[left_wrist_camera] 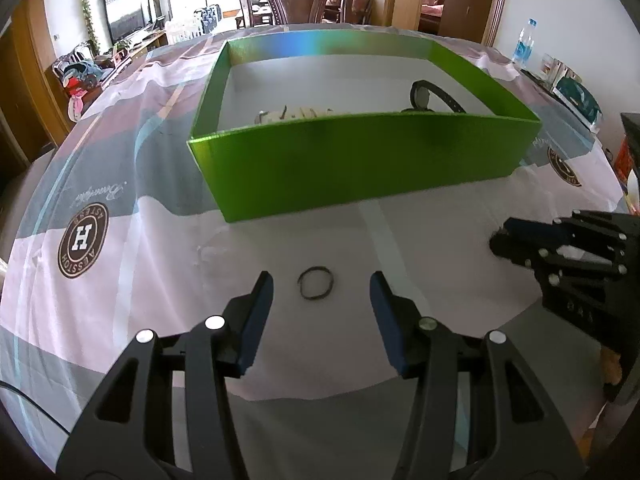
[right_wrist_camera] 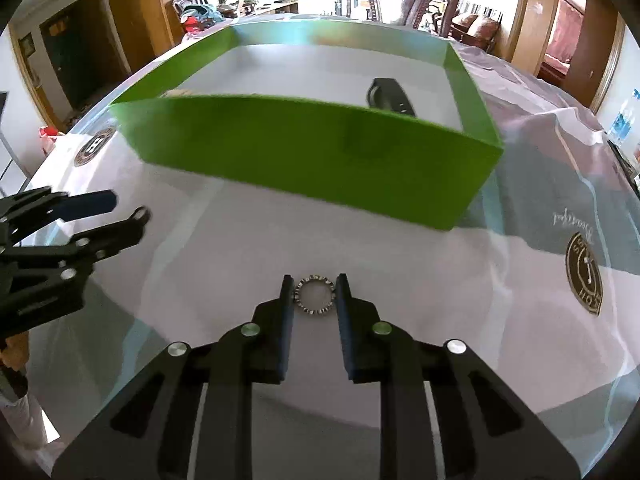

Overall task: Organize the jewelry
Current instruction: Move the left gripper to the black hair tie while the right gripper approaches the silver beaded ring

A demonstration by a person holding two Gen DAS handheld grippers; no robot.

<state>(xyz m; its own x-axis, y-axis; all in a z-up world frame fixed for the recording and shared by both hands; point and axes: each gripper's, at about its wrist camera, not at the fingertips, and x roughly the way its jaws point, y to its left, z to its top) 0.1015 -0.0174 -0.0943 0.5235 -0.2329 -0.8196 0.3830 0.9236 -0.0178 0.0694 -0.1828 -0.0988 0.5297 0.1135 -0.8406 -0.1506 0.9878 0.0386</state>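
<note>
Two pieces of jewelry remain outside the green box (left_wrist_camera: 360, 156), which sits at the far side of the cloth-covered surface (left_wrist_camera: 120, 208) and already contains a black watch (left_wrist_camera: 424, 94) and some pale pieces. The left gripper (left_wrist_camera: 322, 286) hangs spread wide above a thin dark ring band (left_wrist_camera: 316, 283), apparently lined up to close on it. The right gripper (right_wrist_camera: 314, 294) has its fingers (right_wrist_camera: 286, 300) pressed against both sides of a beaded ring (right_wrist_camera: 314, 294), probably gripped for lifting over the box's near wall.
</note>
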